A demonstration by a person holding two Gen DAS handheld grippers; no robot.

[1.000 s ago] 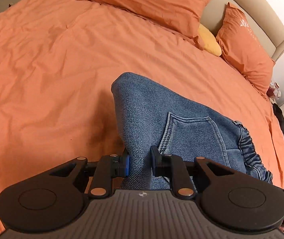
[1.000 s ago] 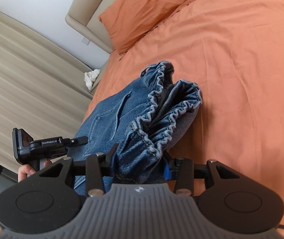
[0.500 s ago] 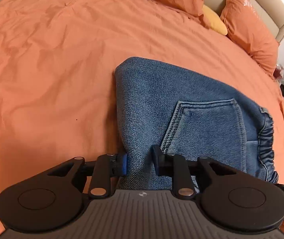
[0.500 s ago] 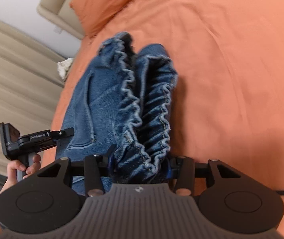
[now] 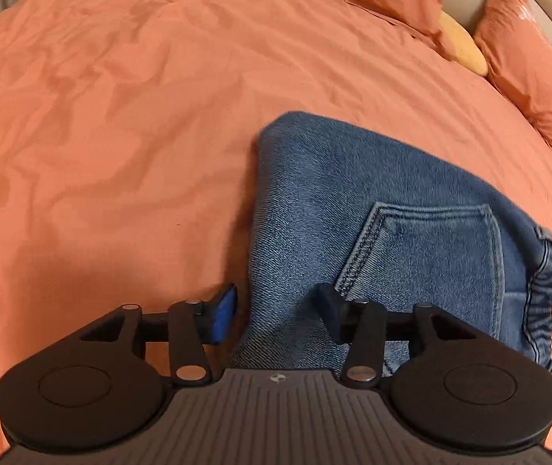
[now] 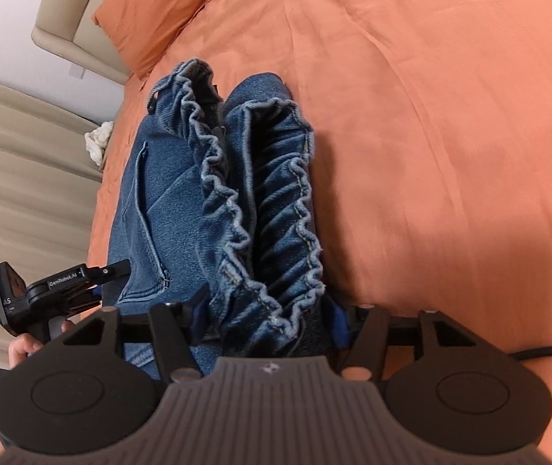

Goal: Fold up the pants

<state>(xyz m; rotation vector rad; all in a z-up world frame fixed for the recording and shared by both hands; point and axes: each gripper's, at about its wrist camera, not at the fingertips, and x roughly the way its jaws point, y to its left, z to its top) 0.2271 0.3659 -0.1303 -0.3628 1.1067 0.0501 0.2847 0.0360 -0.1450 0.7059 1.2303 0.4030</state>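
The left gripper (image 5: 276, 314) was seen with its jaws opening: the blue-padded finger (image 5: 223, 316) stood clear of the cloth over the orange bedspread (image 5: 121, 135), while the other finger lay on the denim just beside the pocket corner, so the near edge of the folded pants (image 5: 372, 201) sat between them ungripped. From there the pants were spread away across the bedspread as a flat folded bundle, with a stitched back pocket (image 5: 430, 255) uppermost and the gathered waistband (image 5: 543, 294) at the bundle's far side.

The right gripper (image 6: 266, 319) was likewise found with its jaws opening, the bunched elastic waistband (image 6: 276, 213) lying between them; whether the pads were touching the cloth could not be told. Beyond the waistband, the pants (image 6: 152, 201) were laid toward an orange pillow (image 6: 152, 11) at the beige headboard (image 6: 66, 23). Beside the pants, on their pocket side, the left gripper's body (image 6: 51, 290) was held in a hand (image 6: 28, 345). A black cable (image 6: 547, 350) was draped on the bedspread on the other side of the pants. Past the pants in the left view, orange pillows and a yellow cushion (image 5: 463, 56) were propped at the head of the bed.
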